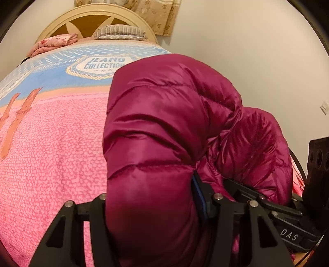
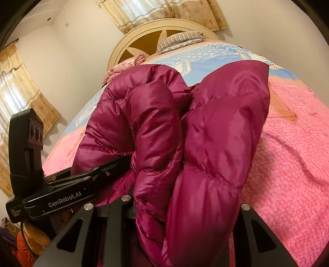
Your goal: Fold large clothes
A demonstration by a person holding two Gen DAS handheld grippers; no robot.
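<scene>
We hold the magenta puffer jacket [image 1: 164, 127] bunched above the bed [image 1: 51, 154], the left gripper [image 1: 156, 205] and right gripper [image 2: 185, 207] each pinching a thick fold — next, we judge, lay it flat and fold.

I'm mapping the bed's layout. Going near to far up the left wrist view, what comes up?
left gripper clamped on the magenta puffer jacket → pink blanket → "JEANS COLLECTION" patch → striped pillow → cream headboard → curtain
</scene>
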